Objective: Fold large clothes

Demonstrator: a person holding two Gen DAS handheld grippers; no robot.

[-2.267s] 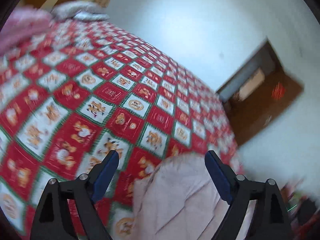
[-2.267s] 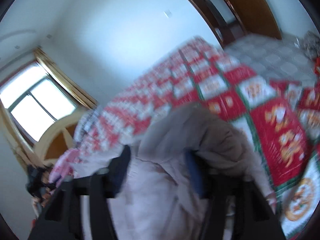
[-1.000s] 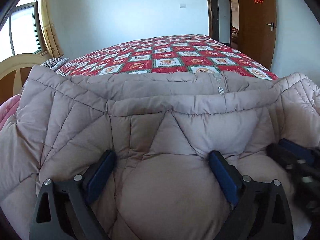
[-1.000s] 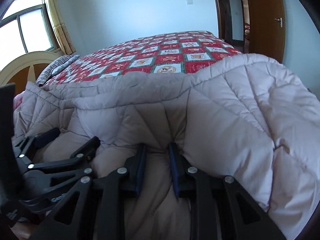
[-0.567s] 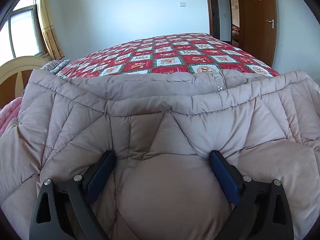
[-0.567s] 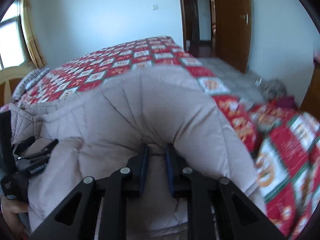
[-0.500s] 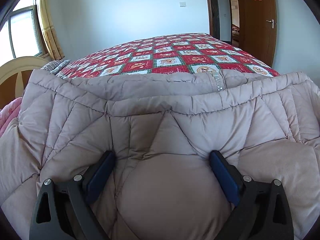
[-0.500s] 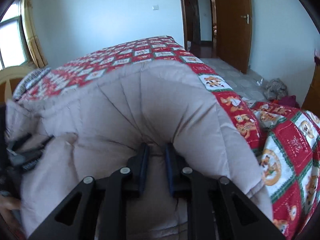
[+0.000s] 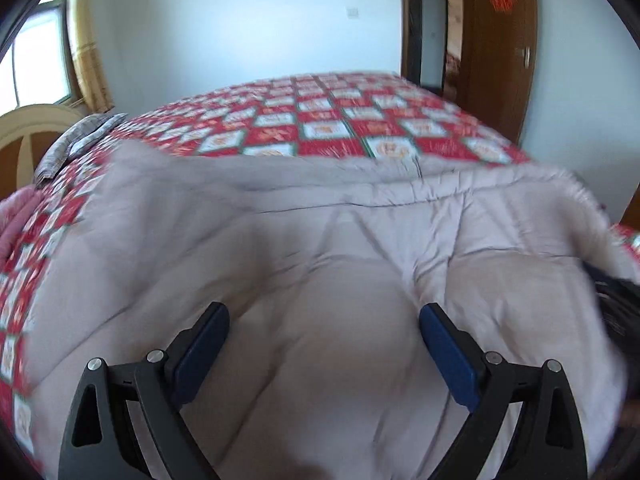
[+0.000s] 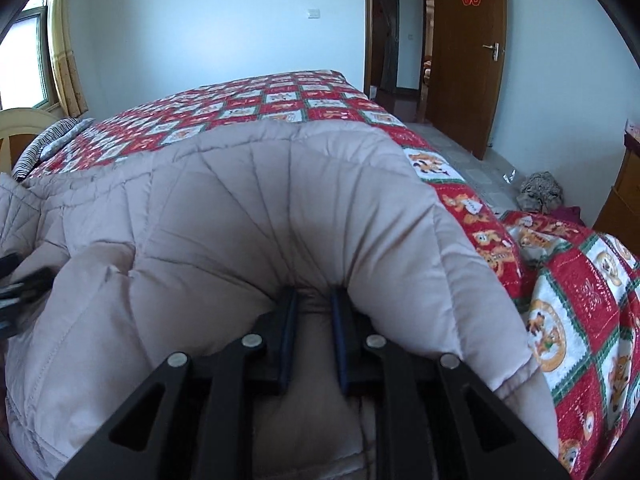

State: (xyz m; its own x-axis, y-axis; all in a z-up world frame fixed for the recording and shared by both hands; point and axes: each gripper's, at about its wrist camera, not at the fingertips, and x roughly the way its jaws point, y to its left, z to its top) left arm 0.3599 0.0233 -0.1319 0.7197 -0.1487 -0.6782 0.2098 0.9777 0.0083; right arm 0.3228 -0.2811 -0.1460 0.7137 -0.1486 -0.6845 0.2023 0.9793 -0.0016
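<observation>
A large beige quilted coat lies bunched on the near edge of a bed with a red patterned cover. My left gripper has its jaws wide apart, with a bulge of the coat between the blue pads. My right gripper is shut on a pinched fold of the same coat, and the fabric puckers around its tips. The left gripper's black frame shows at the left edge of the right wrist view.
The bed cover hangs down at the right. A wooden door stands open at the back right, with a grey bundle on the floor near it. A striped pillow and a cream headboard are at the left.
The left wrist view has blurred and shifted: the coat has spread lower and more bed cover shows at the left. The right gripper has kept its pinch and lifted the fold a little.
</observation>
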